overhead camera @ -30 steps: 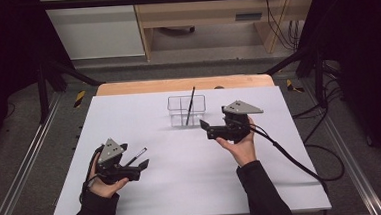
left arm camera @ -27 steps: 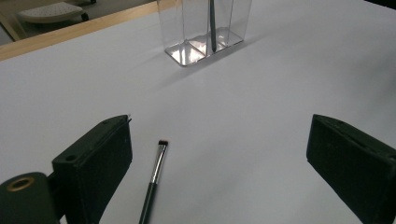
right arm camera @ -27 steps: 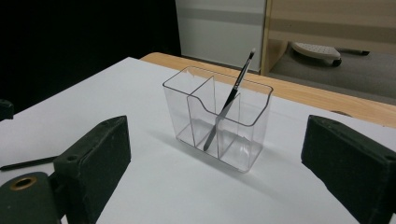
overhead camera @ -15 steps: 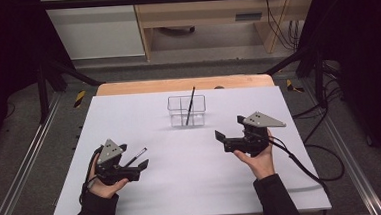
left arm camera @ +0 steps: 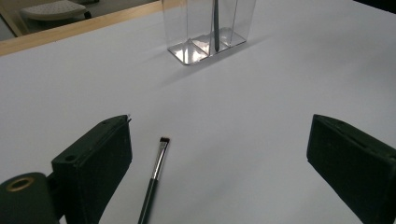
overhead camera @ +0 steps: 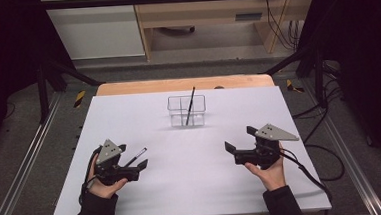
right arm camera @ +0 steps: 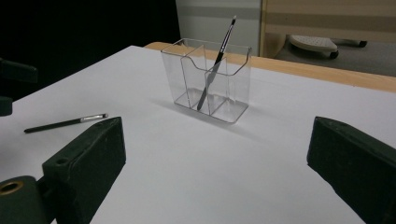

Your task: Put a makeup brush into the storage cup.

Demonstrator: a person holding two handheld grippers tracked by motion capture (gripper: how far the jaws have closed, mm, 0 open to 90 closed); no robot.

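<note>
Overhead light falls evenly on the white table (overhead camera: pixel 183 188), which reads bright against dim, nearly black surroundings at left and right. The clear holder (overhead camera: pixel 186 110) casts a soft, short shadow toward the near side; in the left gripper view its base shows small bright glints. The brush (left arm camera: pixel 155 175) on the table casts almost no shadow. In both gripper views the near black jaws are dark, soft-edged and slightly out of focus. The high view is mildly grainy, with no strong glare.

I see my right gripper (right arm camera: pixel 217 168) with its jaws wide apart. A clear box (right arm camera: pixel 187 79) holds one leaning brush (right arm camera: pixel 215 63). Another brush (right arm camera: pixel 65 123) lies flat on the table (right arm camera: pixel 210 163).
</note>
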